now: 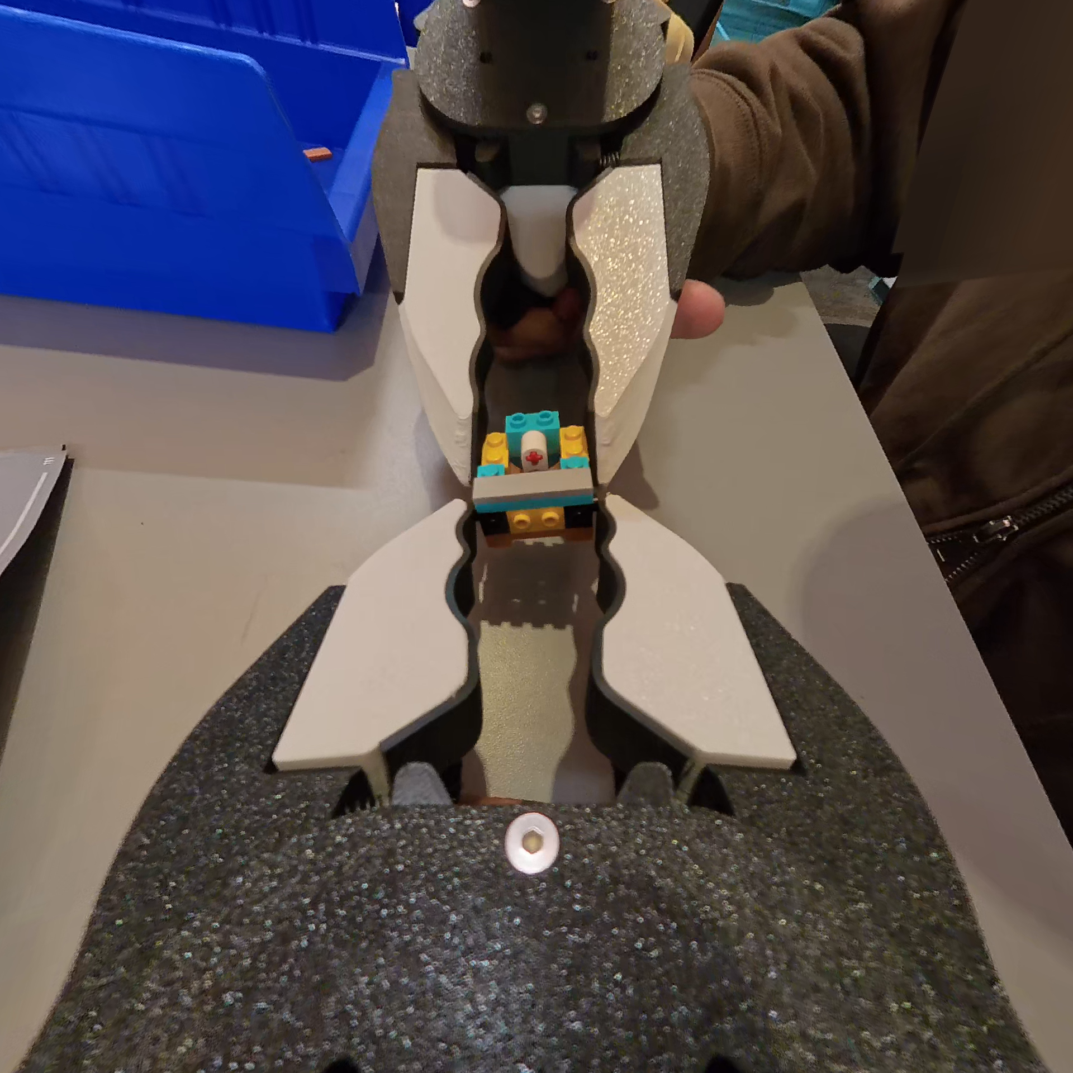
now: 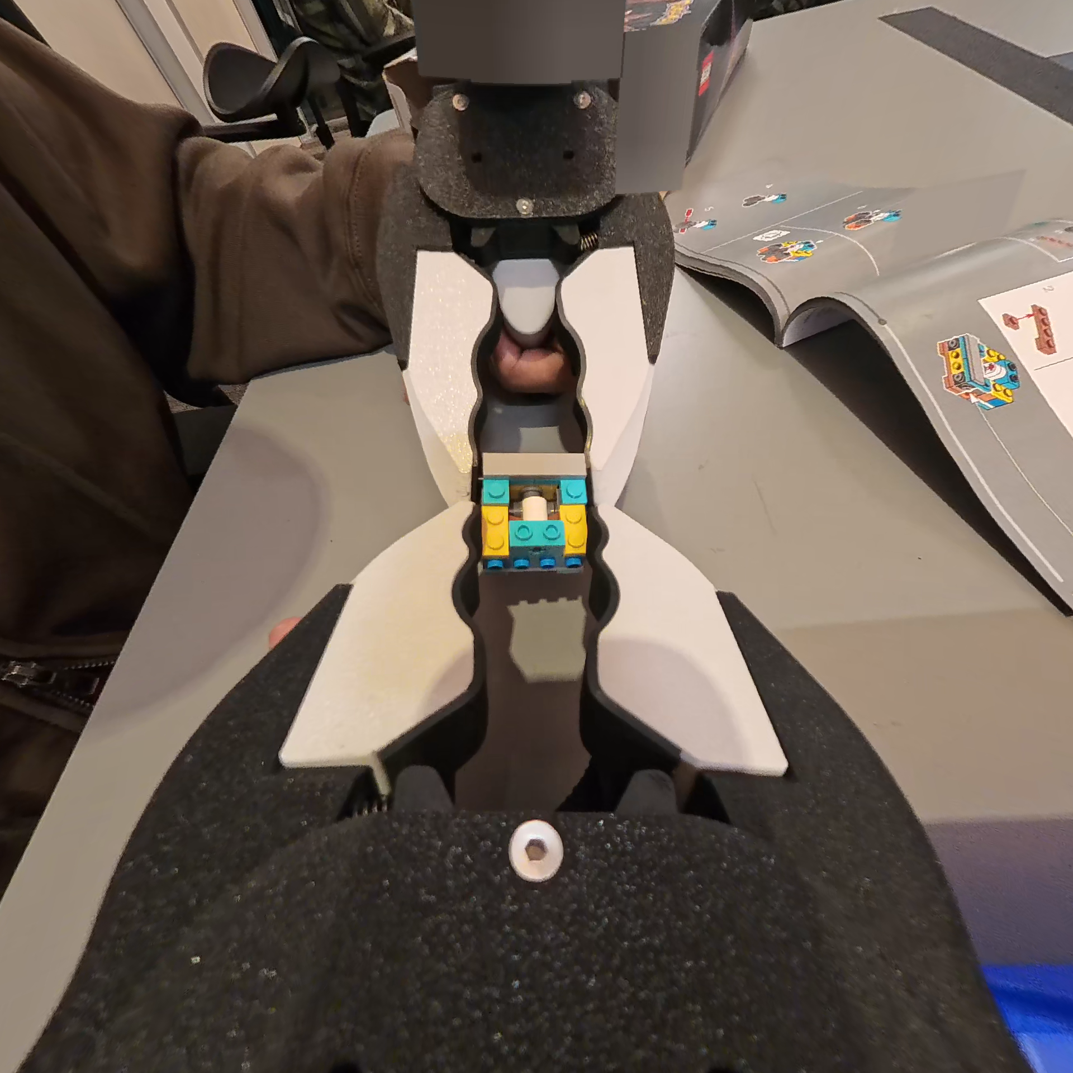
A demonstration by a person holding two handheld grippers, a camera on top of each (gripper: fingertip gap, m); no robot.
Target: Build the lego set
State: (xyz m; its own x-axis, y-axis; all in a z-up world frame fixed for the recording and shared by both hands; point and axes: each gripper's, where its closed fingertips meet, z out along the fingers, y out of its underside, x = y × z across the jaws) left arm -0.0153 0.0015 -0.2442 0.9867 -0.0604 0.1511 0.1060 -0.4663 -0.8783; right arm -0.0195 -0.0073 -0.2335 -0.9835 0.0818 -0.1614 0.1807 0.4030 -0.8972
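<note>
Left tongs (image 1: pixel 534 522) and right tongs (image 2: pixel 534 540) meet tip to tip above the surface (image 1: pixel 174 551), each pinching one end of the lego model (image 1: pixel 533 482), whose long axis runs between them, neither nearer.

Off to my left I see blue storage bins (image 1: pixel 162 174) on the grey table (image 1: pixel 203 551); a black office chair (image 2: pixel 261 81) stands beyond.

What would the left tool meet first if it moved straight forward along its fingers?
The small lego build already sits between its fingertips, so the left tool would push that into the right tool, which faces it tip to tip and grips the same build.
</note>
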